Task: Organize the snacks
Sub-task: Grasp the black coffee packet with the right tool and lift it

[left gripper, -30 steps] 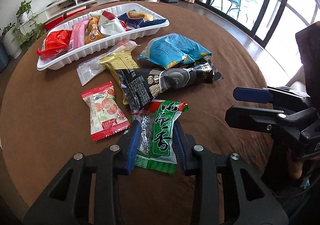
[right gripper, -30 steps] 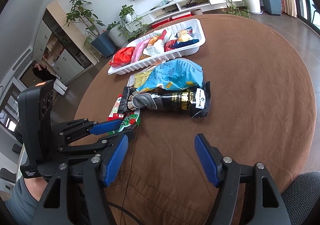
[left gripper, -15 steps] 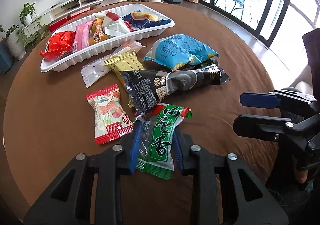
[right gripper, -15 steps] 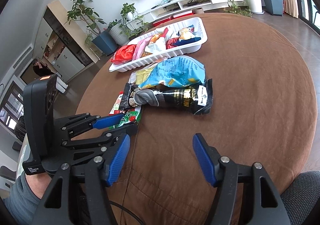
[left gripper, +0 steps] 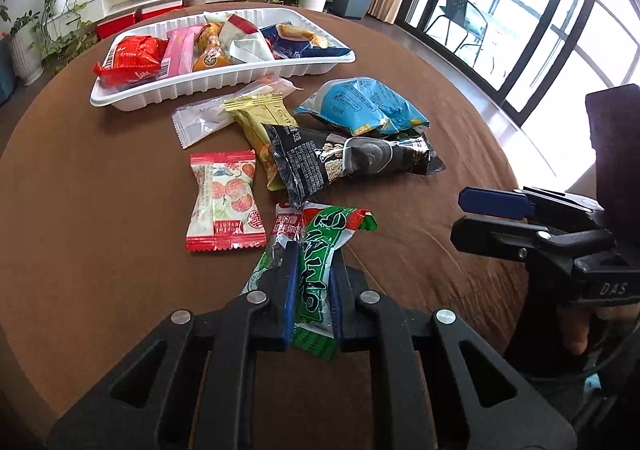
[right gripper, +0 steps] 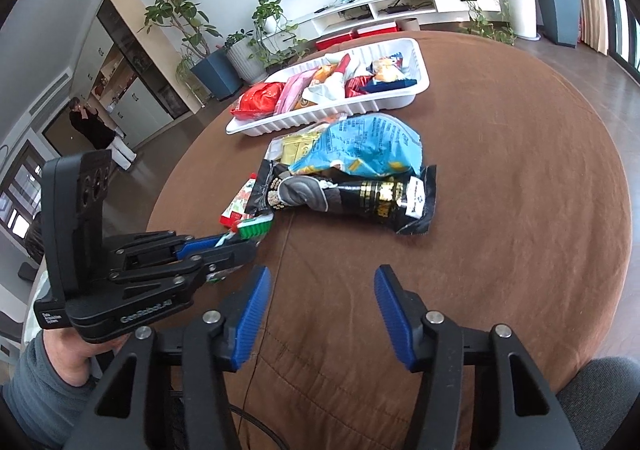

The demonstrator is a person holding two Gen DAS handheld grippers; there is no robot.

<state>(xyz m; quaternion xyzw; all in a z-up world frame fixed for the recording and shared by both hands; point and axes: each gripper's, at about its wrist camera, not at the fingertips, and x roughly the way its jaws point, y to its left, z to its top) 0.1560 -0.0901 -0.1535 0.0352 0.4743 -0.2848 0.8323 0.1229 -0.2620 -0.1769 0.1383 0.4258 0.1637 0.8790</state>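
Note:
My left gripper [left gripper: 314, 270] is shut on the green snack packet [left gripper: 318, 266], squeezing it narrow between the blue pads at the near side of the table. The packet's far end [right gripper: 254, 227] pokes out of the left gripper [right gripper: 234, 246] in the right wrist view. To its right my right gripper [right gripper: 320, 290] hovers over bare brown cloth; its jaws are closing with nothing between them. Loose on the table lie a red-and-white candy packet [left gripper: 224, 202], a black bag [left gripper: 352, 162], a blue bag [left gripper: 368, 110], a gold packet [left gripper: 262, 122] and a clear packet [left gripper: 212, 118].
A white tray [left gripper: 224, 84] at the far side of the round brown table [left gripper: 100, 210] holds several snacks. A person [right gripper: 94, 128] stands far off in the room at the left. A chair back [right gripper: 600, 390] sits at the near right edge.
The left jaws closed on the green packet, pinching it narrow, and the gripper shifted slightly with it. The right jaws narrowed; that hand stayed put.

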